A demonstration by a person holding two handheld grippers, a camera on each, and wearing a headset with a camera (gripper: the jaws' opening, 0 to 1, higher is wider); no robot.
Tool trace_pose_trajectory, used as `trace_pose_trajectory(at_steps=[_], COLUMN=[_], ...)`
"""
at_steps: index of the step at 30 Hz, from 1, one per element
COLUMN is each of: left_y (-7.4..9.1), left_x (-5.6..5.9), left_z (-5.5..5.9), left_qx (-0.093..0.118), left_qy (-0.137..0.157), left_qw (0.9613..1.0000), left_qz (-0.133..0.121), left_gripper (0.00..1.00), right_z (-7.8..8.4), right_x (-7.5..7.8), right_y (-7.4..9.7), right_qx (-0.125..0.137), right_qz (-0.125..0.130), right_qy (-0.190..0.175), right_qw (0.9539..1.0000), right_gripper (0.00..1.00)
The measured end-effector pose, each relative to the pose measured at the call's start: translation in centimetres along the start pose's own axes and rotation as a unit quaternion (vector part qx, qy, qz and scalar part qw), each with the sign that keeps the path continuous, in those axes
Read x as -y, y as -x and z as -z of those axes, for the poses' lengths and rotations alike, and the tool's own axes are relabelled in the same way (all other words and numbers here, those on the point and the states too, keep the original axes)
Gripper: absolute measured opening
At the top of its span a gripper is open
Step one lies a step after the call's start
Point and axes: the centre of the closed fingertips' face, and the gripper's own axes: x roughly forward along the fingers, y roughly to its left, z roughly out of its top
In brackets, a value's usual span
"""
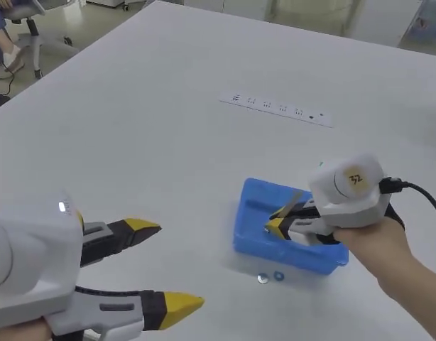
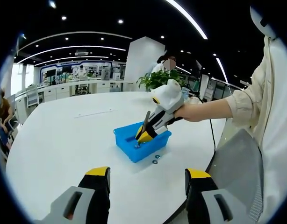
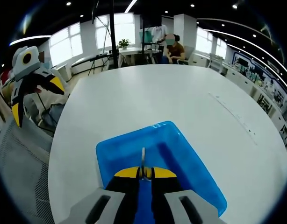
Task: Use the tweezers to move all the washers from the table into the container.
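A wide white tabletop [image 1: 168, 106] seen from above. At the lower left of the head view, the left gripper [image 1: 165, 264], grey and black with yellow tips, hangs above the table with its two jaws spread well apart and nothing between them. At the right of centre sits a blue rectangular plastic container [image 1: 257, 213], and a hand [image 1: 378, 245] holds the right gripper [image 1: 278, 226] with its tips pointing down into it. In the right gripper view, that gripper's jaws are pressed almost together on thin metal tweezers [image 3: 143, 161], whose points stick out over the container's blue floor [image 3: 129, 144]; whether the tweezers carry anything cannot be told. On the table just below the container's near wall lie a small silvery washer [image 1: 263, 278] and a small bluish washer [image 1: 278, 275], side by side. Towards the upper middle of the head view, a flat white power strip [image 1: 278, 109] is set into the tabletop.
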Motion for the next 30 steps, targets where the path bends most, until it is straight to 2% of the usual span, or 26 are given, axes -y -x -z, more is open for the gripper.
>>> trace_pose_trajectory(at_steps=[11, 19, 27, 30], left_y=[-0.3, -0.4, -0.3, -0.3], left_x=[0.2, 0.4, 0.3, 0.4], left_z=[-0.2, -0.2, 0.0, 0.0], left_qx=[-0.001, -0.002, -0.002, -0.003], left_qy=[-0.004, -0.006, -0.005, -0.005], left_qw=[1.0000, 0.9999, 1.0000, 1.0000], left_qz=[0.006, 0.009, 0.008, 0.008], left_gripper=[0.65, 0.65, 0.64, 0.64], right_z=[-1.4, -2.4, -2.0, -1.2], right_x=[-0.1, -1.4, -4.4, -5.6], right_y=[2.8, 4.7, 5.6, 5.4], right_qx=[0.037, 0.058, 0.064, 0.058], right_qz=[0.019, 0.025, -0.001, -0.022], right_qy=[-0.005, 0.006, 0.018, 0.013], right_qw=[0.9991, 0.9980, 0.9978, 0.9980], right_gripper=[0.05, 0.05, 0.05, 0.05])
